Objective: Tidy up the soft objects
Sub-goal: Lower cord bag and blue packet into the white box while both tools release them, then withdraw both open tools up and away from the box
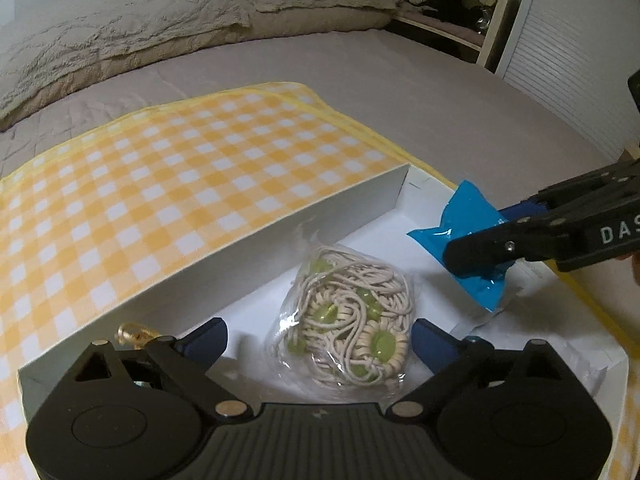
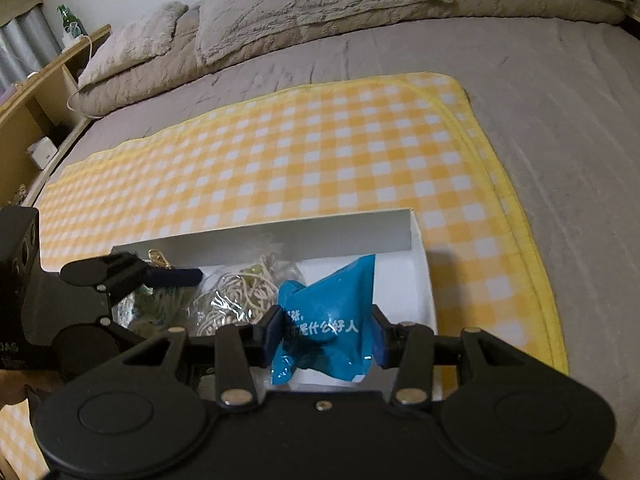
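A white shallow box (image 1: 256, 236) (image 2: 280, 236) lies on a yellow checked blanket. In it lies a clear bag of cream cord with green beads (image 1: 352, 316) (image 2: 236, 296). My left gripper (image 1: 320, 340) is open, its fingers either side of that bag, just above it. My right gripper (image 2: 326, 332) is shut on a blue soft packet with white Chinese print (image 2: 328, 320) and holds it over the box's right part. In the left wrist view the right gripper (image 1: 480, 256) pinches the blue packet (image 1: 460, 220).
A gold clasp (image 1: 134, 334) (image 2: 160, 258) lies at the box's left end. The checked blanket (image 1: 180, 168) covers a grey bed (image 1: 400, 80) with pillows (image 2: 320, 8) at the back. A wooden shelf (image 2: 44, 92) stands at the left.
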Action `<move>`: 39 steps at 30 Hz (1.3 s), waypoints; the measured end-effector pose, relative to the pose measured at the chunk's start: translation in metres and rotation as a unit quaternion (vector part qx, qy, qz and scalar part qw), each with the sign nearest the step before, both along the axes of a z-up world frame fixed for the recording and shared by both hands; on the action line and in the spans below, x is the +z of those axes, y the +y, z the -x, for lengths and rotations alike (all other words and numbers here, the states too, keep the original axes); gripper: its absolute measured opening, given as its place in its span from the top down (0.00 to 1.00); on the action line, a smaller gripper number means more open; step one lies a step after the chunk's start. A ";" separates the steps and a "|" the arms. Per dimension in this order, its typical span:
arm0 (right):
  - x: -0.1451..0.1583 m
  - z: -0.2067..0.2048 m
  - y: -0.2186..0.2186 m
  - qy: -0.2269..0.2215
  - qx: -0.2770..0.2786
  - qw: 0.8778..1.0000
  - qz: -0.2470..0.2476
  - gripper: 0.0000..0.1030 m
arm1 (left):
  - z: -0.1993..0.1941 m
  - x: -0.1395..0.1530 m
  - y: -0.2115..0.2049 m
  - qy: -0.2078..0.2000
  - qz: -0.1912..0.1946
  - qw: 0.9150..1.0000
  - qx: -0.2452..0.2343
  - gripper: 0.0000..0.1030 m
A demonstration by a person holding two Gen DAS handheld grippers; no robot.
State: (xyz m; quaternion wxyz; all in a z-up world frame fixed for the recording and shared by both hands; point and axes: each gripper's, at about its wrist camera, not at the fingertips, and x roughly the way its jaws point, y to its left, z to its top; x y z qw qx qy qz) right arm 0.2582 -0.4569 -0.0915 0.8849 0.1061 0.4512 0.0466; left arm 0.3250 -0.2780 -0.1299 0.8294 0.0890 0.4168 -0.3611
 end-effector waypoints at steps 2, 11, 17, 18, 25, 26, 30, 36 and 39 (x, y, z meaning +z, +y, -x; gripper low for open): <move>-0.001 0.001 0.000 -0.003 -0.001 1.000 -0.004 0.52 | 0.003 0.001 0.002 -0.002 -0.005 1.000 -0.004 0.05; 0.001 0.007 -0.002 0.001 -0.016 0.999 0.029 0.36 | 0.012 0.003 0.004 0.005 -0.010 1.000 0.021 0.26; 0.004 0.010 -0.004 -0.001 -0.012 0.999 0.031 0.40 | 0.020 0.004 0.004 0.017 -0.014 0.999 0.049 0.31; 0.004 0.010 -0.004 -0.001 -0.011 0.999 0.031 0.40 | 0.021 0.004 0.003 0.014 -0.017 0.999 0.045 0.31; 0.006 0.013 -0.003 -0.002 -0.002 0.999 0.037 0.40 | 0.025 0.006 0.004 -0.018 -0.038 0.999 0.030 0.24; 0.007 0.014 -0.003 -0.003 -0.002 0.999 0.038 0.40 | 0.026 0.007 0.002 -0.025 -0.045 0.998 0.028 0.23; 0.009 0.019 -0.005 -0.007 -0.004 0.999 0.042 0.40 | 0.032 0.010 -0.004 -0.069 -0.085 0.994 0.020 0.18; 0.013 0.024 -0.005 -0.011 -0.004 0.999 0.045 0.40 | 0.031 0.016 -0.001 -0.067 -0.072 0.995 -0.011 0.35; 0.014 0.024 -0.006 -0.013 -0.002 0.999 0.043 0.41 | 0.030 0.016 -0.003 -0.067 -0.056 0.995 -0.044 0.47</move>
